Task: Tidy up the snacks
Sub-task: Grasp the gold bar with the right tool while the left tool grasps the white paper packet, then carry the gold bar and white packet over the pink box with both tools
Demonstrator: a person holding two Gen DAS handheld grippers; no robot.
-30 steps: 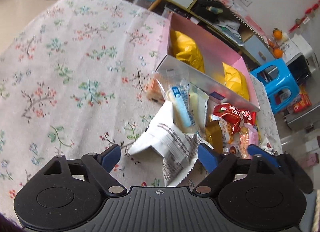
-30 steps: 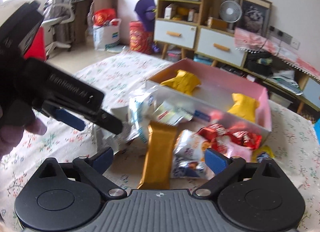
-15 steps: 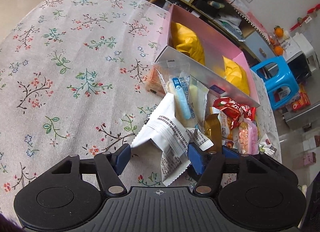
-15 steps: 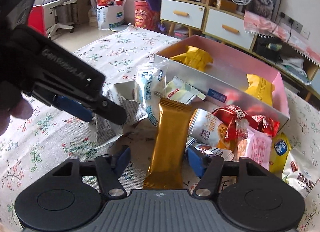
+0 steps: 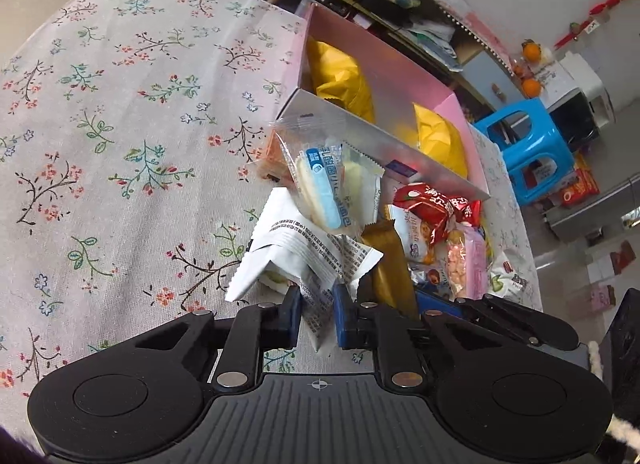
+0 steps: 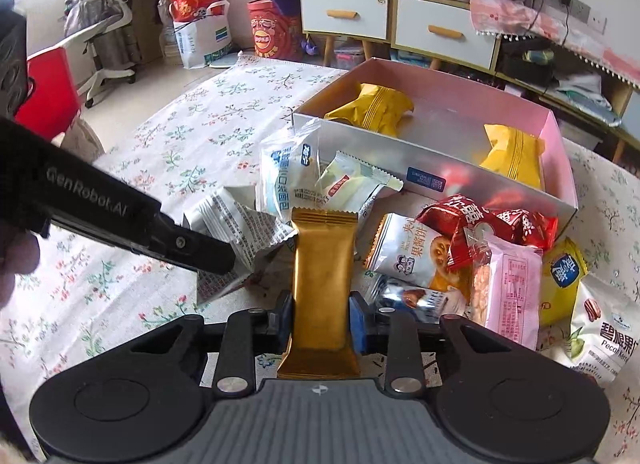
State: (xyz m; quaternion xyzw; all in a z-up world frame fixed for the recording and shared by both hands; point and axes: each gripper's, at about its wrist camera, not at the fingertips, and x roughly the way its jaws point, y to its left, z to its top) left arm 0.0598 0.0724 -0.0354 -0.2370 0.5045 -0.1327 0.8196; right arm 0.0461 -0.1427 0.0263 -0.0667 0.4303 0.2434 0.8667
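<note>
The left gripper (image 5: 316, 318) is closing on the lower edge of a white crinkled foil snack packet printed with small black text (image 5: 308, 256); the packet's tail already sits between the blue pads, which appear to touch it on both sides. Taking it by the flat sealed end rather than the puffed body looks deliberate, since a thin seam gives the pads something firm to bite.

The right gripper (image 6: 322, 320) has its fingers pressed in against a long gold foil bar wrapper (image 6: 322, 276), pinching it across its width near the lower end. The bar lies lengthwise along the fingers, pointing toward the box, so it could probably be carried forward without turning.

Both packets belong to a loose heap on the flowered tablecloth (image 5: 120, 144), lying just in front of the pink cardboard box with a silver front wall (image 6: 400, 160). Inside the box two yellow crumpled pouches (image 6: 372, 108) rest well apart, one toward each end, leaving bare floor between them. Still outside, piled against the front wall, are a clear packet with a pale blue label (image 6: 288, 180), red glossy wrappers (image 6: 480, 224), a pink translucent bag of small puffs (image 6: 504, 284) and a pecan bag (image 6: 604, 332) at the right edge.

The sorting seems at an early stage. Lifting two at once risks dragging neighbours, as the white packet overlaps others.
</note>
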